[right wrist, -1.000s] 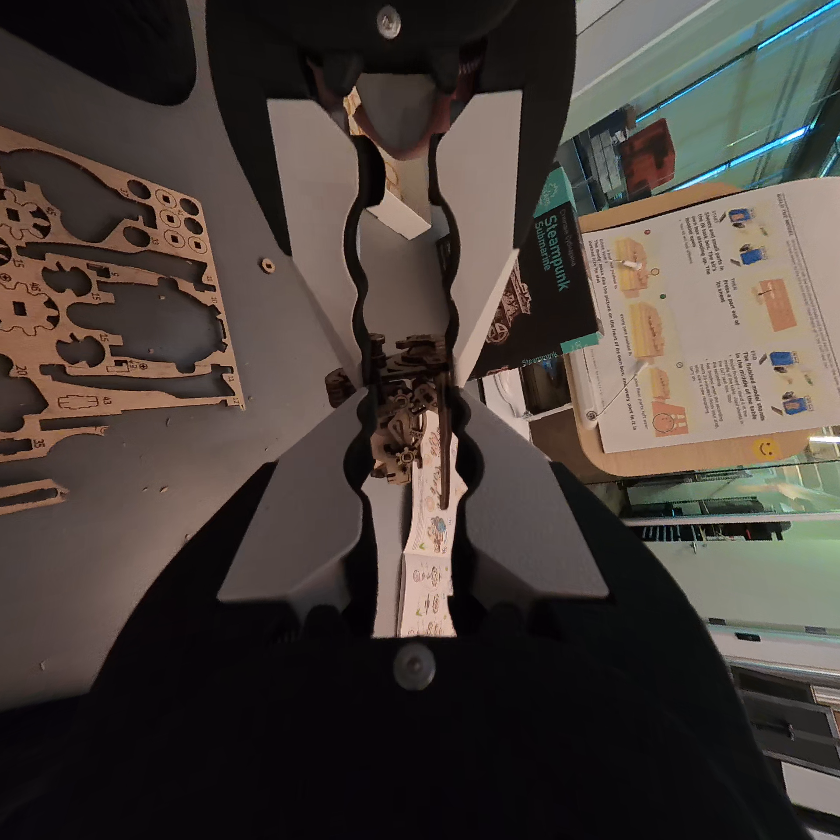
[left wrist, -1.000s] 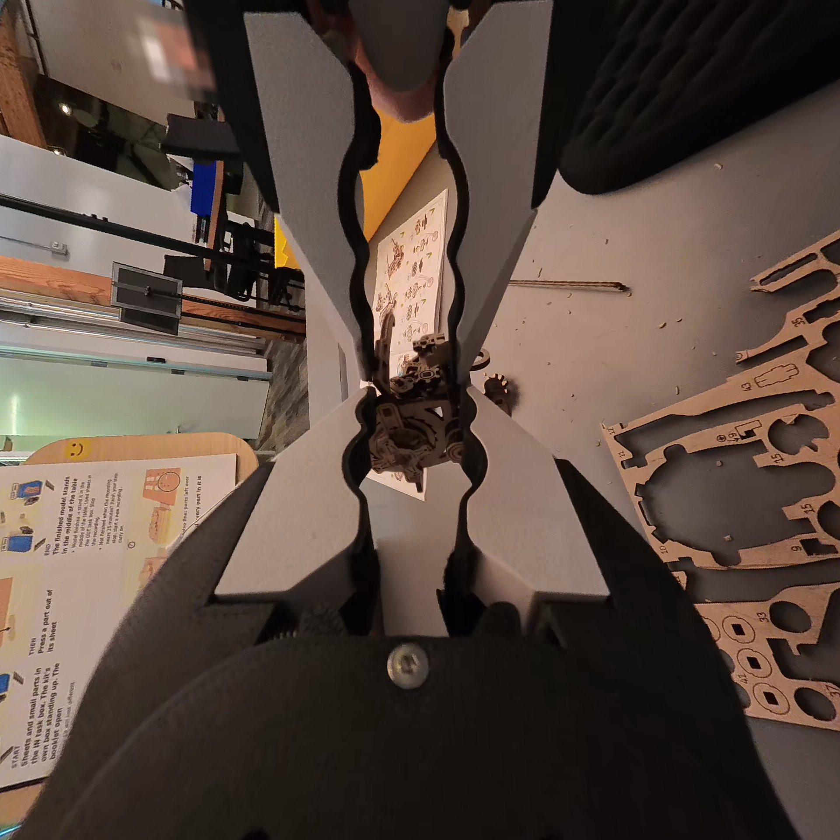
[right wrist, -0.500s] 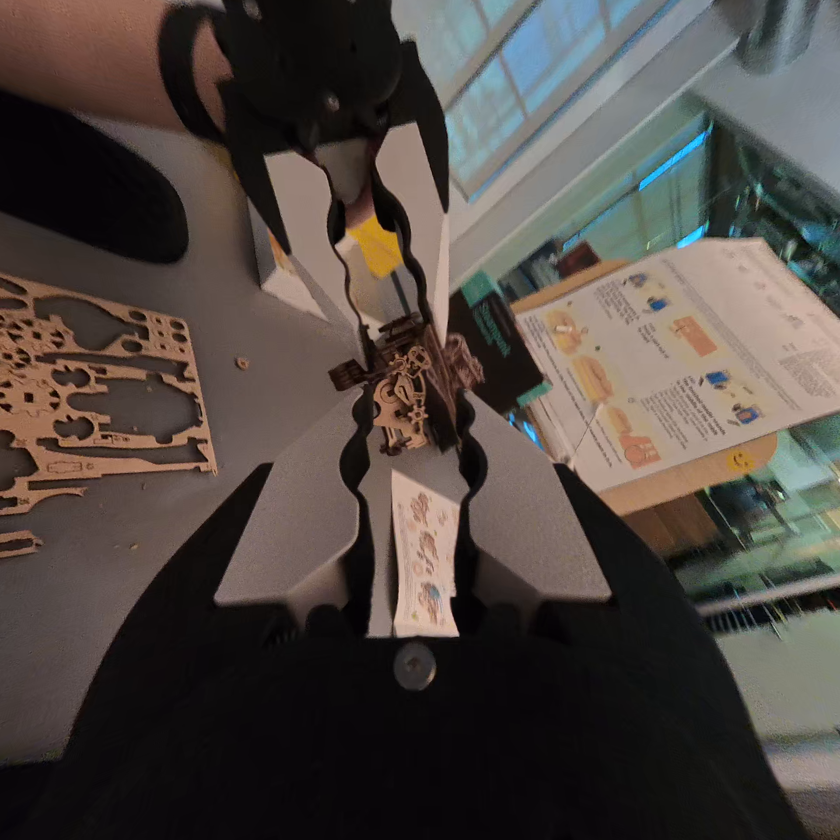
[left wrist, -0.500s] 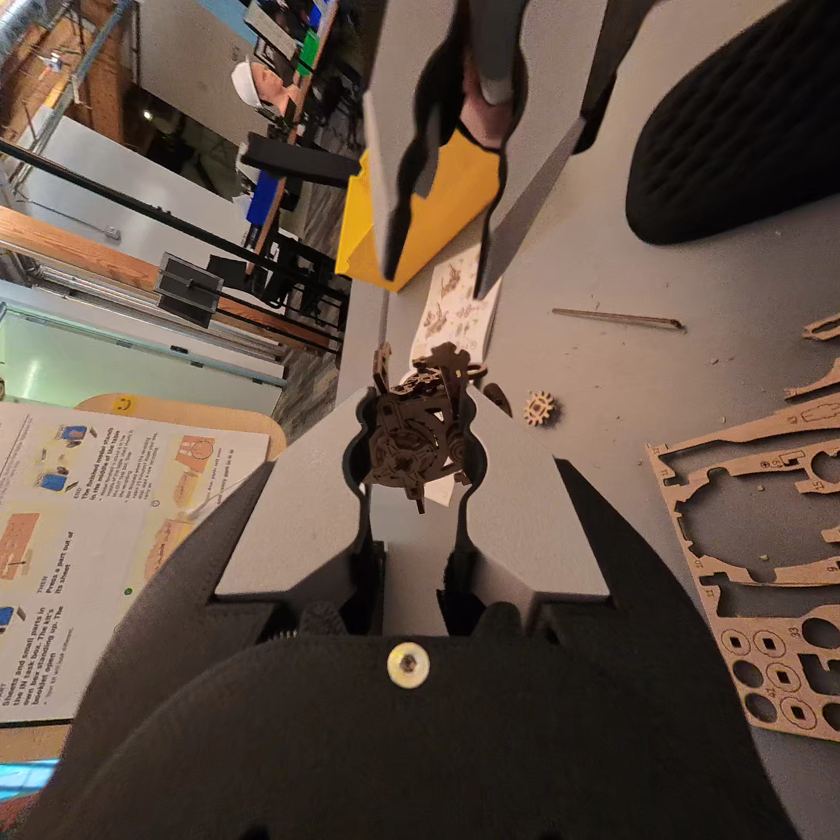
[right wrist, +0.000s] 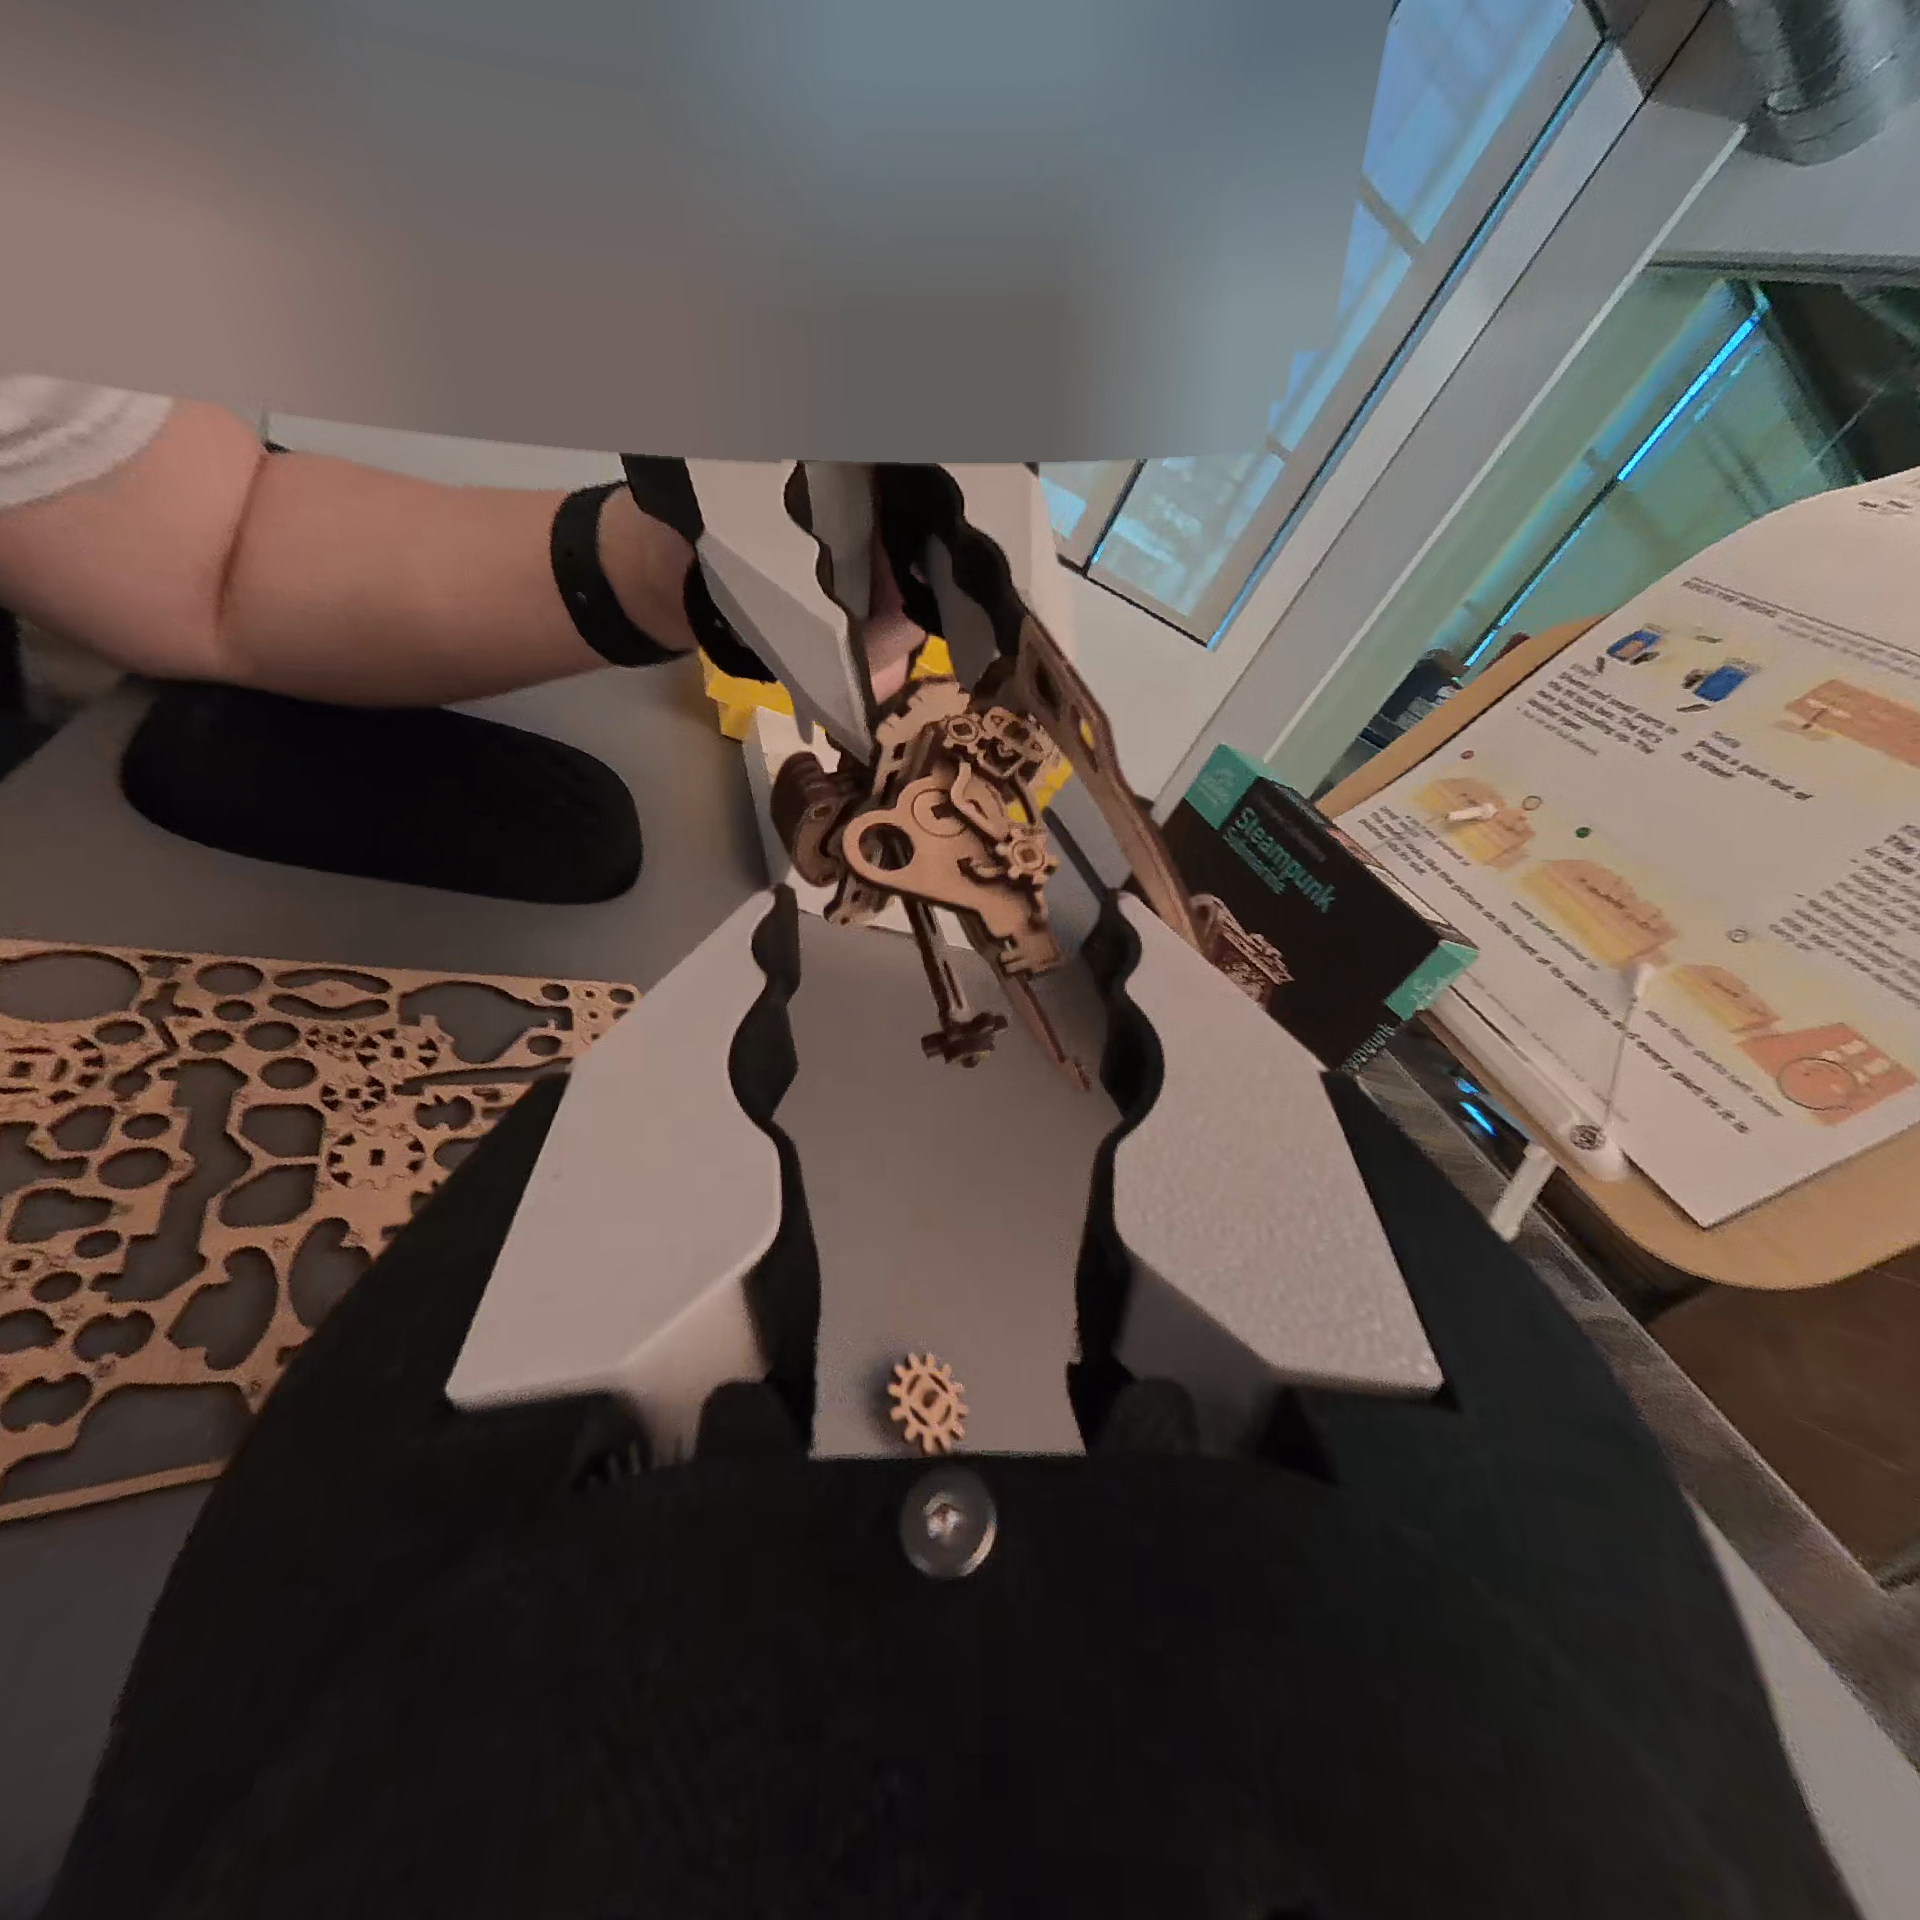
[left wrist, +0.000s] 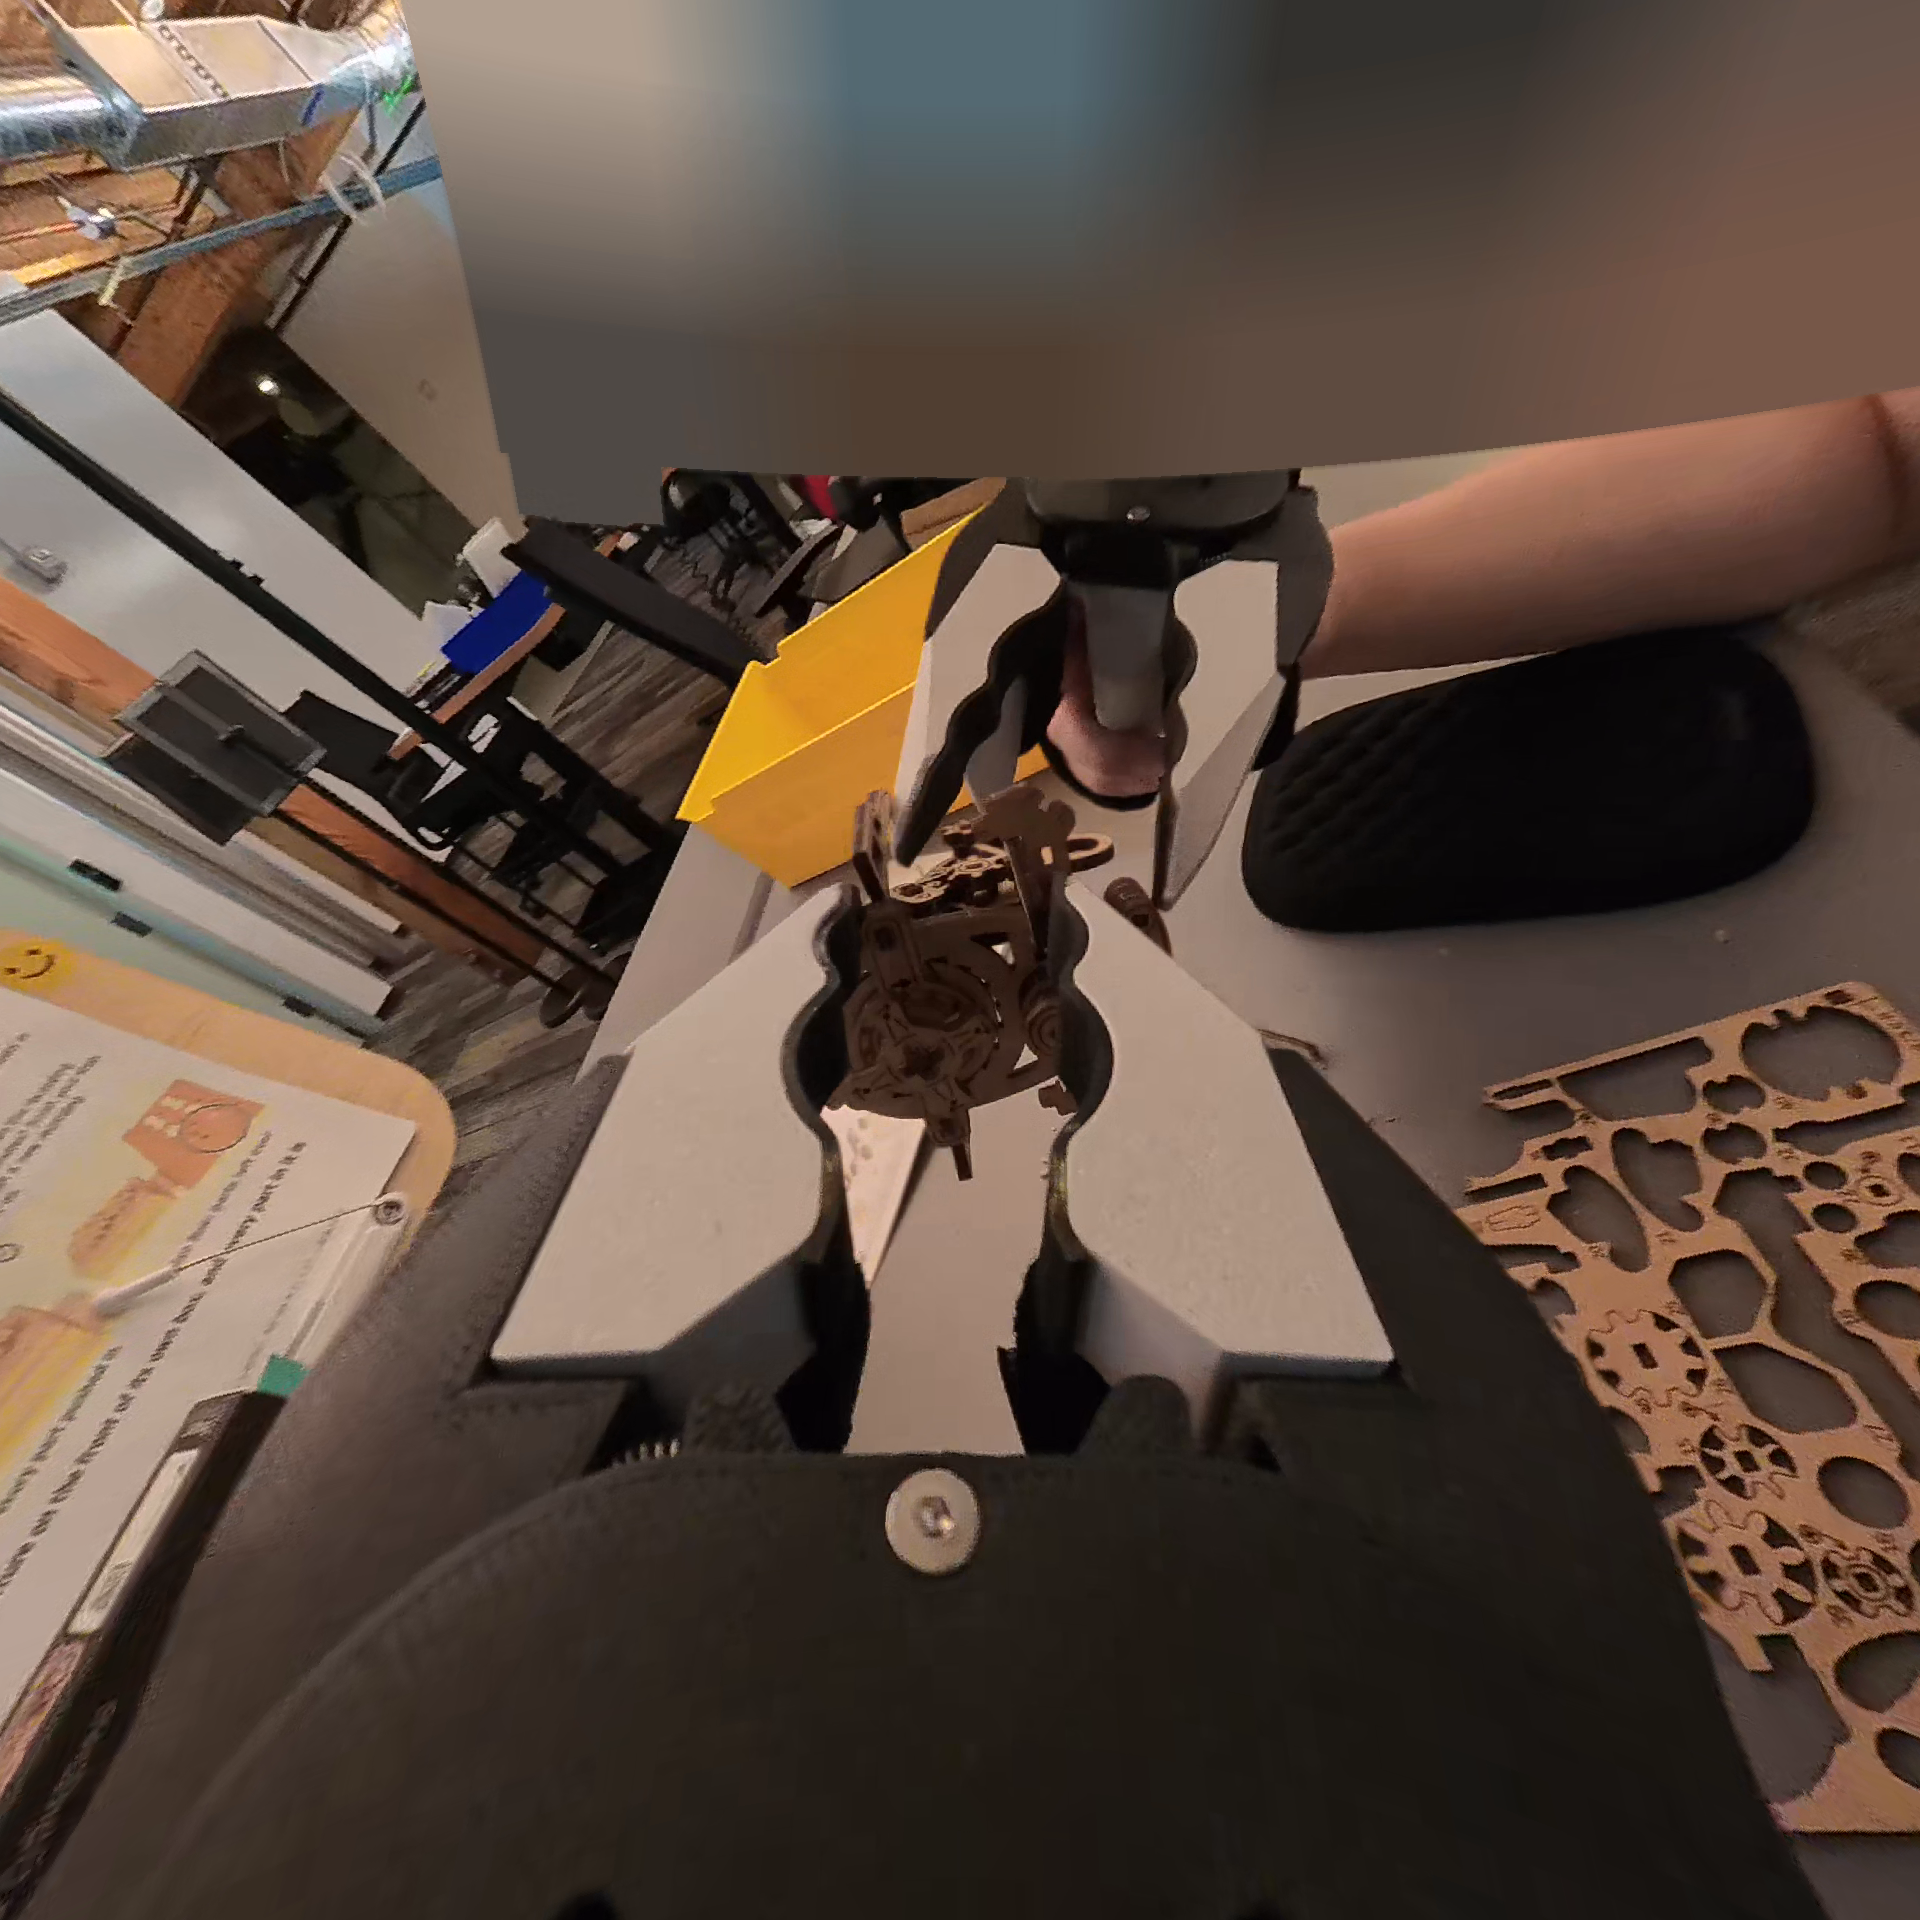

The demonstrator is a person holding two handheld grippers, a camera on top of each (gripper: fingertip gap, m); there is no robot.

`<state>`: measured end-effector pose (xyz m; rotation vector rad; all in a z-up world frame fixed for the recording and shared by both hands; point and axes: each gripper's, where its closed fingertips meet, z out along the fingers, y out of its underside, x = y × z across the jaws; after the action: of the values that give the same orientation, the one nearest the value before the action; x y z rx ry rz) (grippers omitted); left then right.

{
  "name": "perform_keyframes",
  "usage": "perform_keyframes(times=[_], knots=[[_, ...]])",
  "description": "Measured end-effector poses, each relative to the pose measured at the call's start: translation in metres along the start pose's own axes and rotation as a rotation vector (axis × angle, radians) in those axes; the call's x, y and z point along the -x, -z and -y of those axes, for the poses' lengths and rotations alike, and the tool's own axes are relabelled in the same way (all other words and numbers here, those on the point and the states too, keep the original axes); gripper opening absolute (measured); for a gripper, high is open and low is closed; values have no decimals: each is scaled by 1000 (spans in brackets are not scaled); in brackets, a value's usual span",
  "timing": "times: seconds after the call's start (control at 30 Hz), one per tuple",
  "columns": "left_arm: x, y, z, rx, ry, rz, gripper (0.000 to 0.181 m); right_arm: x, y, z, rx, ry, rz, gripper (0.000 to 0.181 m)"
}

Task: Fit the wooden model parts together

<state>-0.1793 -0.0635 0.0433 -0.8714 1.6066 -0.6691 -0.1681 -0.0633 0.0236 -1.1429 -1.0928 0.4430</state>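
Between left gripper fingers, brown geared wooden model.

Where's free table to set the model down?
Best: bare table strip between the black pad and the sheet. Second: the patch between sheet and box, under the model, though a loose gear lies there. Crowded behind the model, by the yellow bin.
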Motion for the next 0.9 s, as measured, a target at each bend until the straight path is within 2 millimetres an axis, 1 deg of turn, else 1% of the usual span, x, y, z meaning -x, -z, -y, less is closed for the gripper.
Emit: perform_keyframes(times=[0.1,0.2,0.27,0.33,0.4,0.57,0.7,0.77,0.83,0.9], knots=[[-6,-1,1,-7,11,-36,34,5,2,7,-35,-41,47,50],[-10,-3,2,-21,34,-62,34,9,2,7,-40,-91,86,50],[-11,-5,1,-18,42,-68,34,9,1,4,-24,-112,99,47],[-12,-5,0,-14,46,-73,34,13,1,5,-31,-125,123,39],[-12,-5,2,-22,58,-73,34,12,1,4,-28,-146,132,39],[-11,-3,12,-66,107,-75,35,11,4,16,-108,-231,163,39],[-7,3,20,-97,131,-68,48,5,7,24,-178,-327,168,39],[-5,6,21,-102,158,-79,49,1,6,23,-182,-384,172,38],[-3,6,16,-96,208,-99,48,-1,5,18,-170,-420,165,38],[-3,1,4,-67,267,-130,49,0,2,10,-133,-422,172,38]])
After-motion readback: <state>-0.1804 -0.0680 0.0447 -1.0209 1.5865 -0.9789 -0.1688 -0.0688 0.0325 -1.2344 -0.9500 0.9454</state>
